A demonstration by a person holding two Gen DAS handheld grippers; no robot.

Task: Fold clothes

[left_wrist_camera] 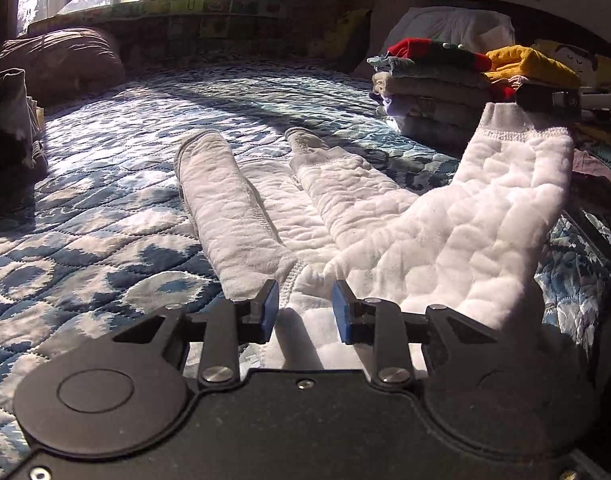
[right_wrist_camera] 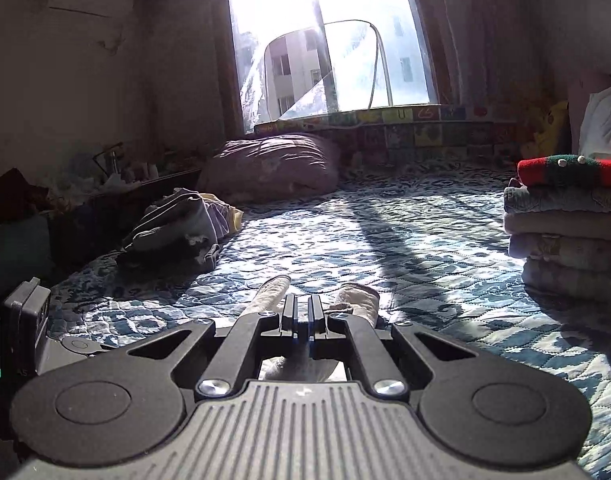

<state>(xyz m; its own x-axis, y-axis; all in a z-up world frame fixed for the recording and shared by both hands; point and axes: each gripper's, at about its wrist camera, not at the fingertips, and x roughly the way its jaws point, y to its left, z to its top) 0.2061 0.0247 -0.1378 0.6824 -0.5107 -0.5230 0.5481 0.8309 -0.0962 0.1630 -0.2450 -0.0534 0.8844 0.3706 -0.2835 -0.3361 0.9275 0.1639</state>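
Lifting white garment (left_wrist_camera: 445,232) — right tongs (right_wrist_camera: 304,322) clamped

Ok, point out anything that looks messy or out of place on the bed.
A crumpled grey garment heap lies unfolded at the quilt's edge, unlike the neat folded stack opposite. Nothing looks damaged.

One white quilted garment (left_wrist_camera: 385,216) with two sleeves lies on the bedspread (left_wrist_camera: 105,208). One stack of folded clothes (left_wrist_camera: 429,88) stands near its right edge, perhaps seven pieces. One unfolded heap (right_wrist_camera: 181,224) sits at the left edge, one brown pillow (right_wrist_camera: 273,168) beyond.
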